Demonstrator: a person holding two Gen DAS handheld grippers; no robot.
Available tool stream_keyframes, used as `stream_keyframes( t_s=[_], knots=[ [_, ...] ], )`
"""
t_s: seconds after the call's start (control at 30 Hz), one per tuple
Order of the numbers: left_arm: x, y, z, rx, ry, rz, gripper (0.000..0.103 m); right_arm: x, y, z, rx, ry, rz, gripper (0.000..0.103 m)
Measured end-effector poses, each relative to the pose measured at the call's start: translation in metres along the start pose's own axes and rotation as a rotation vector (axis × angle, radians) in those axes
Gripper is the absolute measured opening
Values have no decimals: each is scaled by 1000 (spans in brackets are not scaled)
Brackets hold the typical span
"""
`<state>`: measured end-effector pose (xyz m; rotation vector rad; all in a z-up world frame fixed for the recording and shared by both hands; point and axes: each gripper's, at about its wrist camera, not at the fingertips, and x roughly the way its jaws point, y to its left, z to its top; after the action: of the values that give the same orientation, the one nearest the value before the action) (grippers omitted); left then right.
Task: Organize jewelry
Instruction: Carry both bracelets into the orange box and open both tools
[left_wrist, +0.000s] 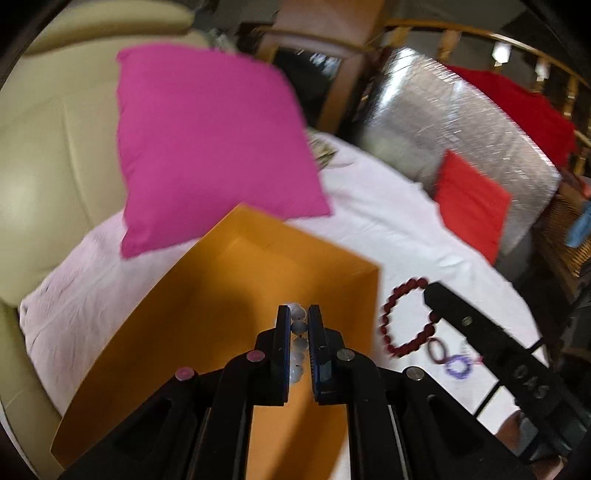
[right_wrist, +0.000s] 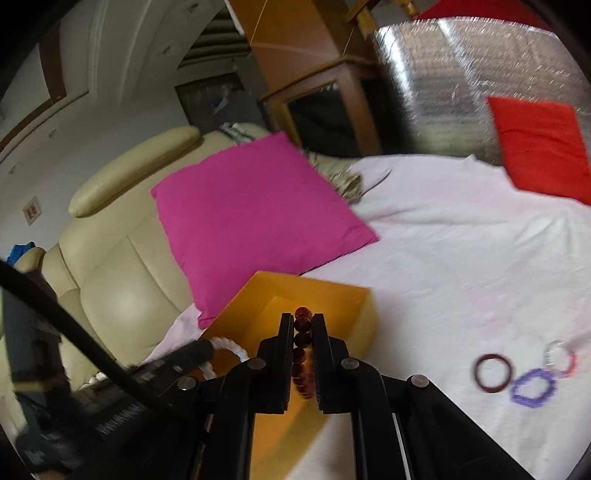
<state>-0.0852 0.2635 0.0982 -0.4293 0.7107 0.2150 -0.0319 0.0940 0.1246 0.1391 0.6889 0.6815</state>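
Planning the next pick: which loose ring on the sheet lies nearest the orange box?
The dark maroon ring; the purple ring and the white-and-red ring lie beyond it.

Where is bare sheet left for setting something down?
The white sheet lies bare between the pink cushion, red cushion and loose bangles. It is crowded around the orange box, where both grippers hold bracelets.

Cream leather sofa (right_wrist: 122, 266) at left, square magenta cushion (right_wrist: 255, 218) leaning on it. White sheet (right_wrist: 461, 236) across centre. Red cushion (right_wrist: 543, 144) upper right, against silvery quilted backrest (right_wrist: 443, 74). Wooden cabinet (right_wrist: 314, 74) behind.
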Motion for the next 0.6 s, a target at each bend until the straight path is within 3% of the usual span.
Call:
stream_keyframes(
  t_s=[0.17,0.37,0.43,0.5,0.57,0.6],
  knots=[
    [27,23,-6,-62,74,81,9,39,8,-9,-3,76,4,11],
    [42,33,-10,-101,115,194,10,58,5,-21,7,127,-1,12],
    [44,33,-9,-96,117,221,18,56,2,-20,35,135,17,15],
    [40,31,-11,-98,111,238,45,51,-2,-19,56,132,23,28],
    [30,28,-10,-104,84,235,56,39,-10,-18,72,109,24,30],
    [25,23,-9,-102,61,235,57,32,-13,-17,71,97,17,30]
  ],
)
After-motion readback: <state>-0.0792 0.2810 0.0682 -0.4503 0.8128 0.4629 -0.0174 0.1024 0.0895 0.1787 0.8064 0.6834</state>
